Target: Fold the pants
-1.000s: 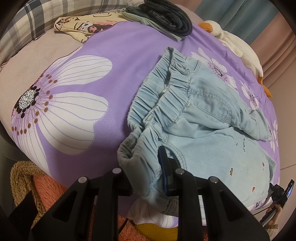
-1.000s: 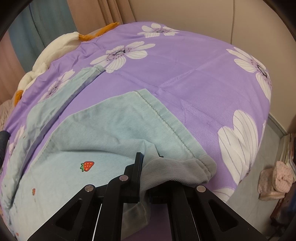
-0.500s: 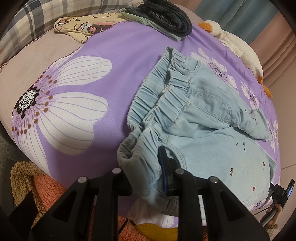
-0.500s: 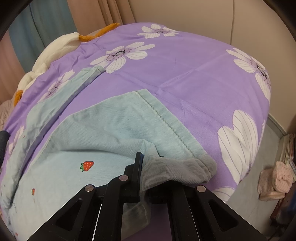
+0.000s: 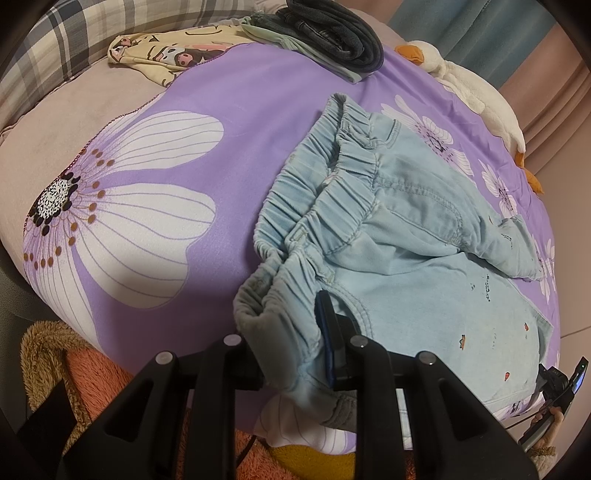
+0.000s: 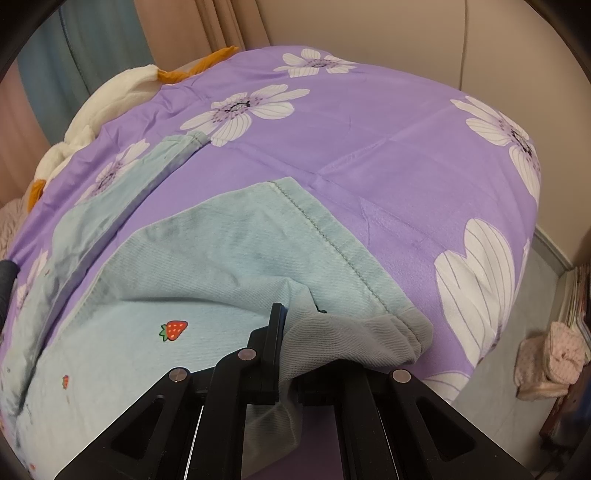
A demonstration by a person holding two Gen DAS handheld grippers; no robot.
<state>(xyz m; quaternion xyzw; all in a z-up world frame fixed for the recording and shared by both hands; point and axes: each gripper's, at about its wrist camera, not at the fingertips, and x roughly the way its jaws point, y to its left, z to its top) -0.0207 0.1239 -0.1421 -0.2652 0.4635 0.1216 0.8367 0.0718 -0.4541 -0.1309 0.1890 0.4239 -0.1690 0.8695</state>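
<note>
**Left wrist view and right wrist view: both tongs clamped on light blue pants on a bed**

In the left wrist view, nearest the camera, the left tongs (image 5: pixel 295 343) are closed on the gathered elastic waistband of the pants (image 5: pixel 417 258), pinching a bunched fold of denim between the black fingers. The pants spread away to the right across a purple bedspread (image 5: pixel 251 110) printed with large white flowers; small strawberry prints dot the fabric. Below the bed edge lies an orange fuzzy rug (image 5: pixel 92 373). Farther back sit a cream cartoon-print garment (image 5: pixel 166 55), a pile of dark folded clothes (image 5: pixel 332 33) and a white plush goose (image 5: pixel 476 92) along the far right edge. A plaid pillow (image 5: pixel 55 44) fills the far left corner.

In the right wrist view, the right tongs (image 6: pixel 286 354) are shut on the hem of a pant leg (image 6: pixel 221 266), the cuff crumpled between the fingers. A strawberry print (image 6: pixel 173 329) shows just left of the grip. The second leg (image 6: pixel 122 199) lies farther off to the left, flat on the bedspread (image 6: pixel 369 147). The goose (image 6: pixel 107 103) rests at the far left.
</note>
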